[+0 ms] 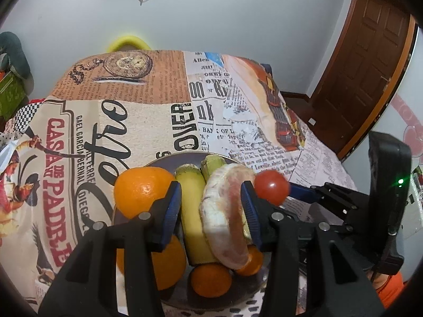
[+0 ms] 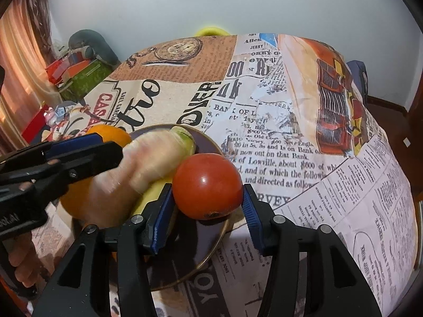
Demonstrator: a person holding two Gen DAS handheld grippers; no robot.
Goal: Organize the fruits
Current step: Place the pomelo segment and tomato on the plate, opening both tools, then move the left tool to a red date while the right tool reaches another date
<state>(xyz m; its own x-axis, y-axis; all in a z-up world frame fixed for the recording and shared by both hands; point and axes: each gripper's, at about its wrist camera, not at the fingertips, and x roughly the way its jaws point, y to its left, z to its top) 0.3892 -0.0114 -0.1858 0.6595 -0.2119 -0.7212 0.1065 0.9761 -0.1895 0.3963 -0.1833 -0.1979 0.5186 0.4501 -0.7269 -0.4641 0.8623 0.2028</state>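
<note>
The right gripper brackets the tomato over the plate edge; its pads sit at the fruit's flanks with no firm pinch evident, judged a release onto the pile. The left gripper straddles the peeled pomelo segment and banana, jaws part-spread; contact cannot be confirmed, perhaps steadying the stack beside the oranges.
</note>
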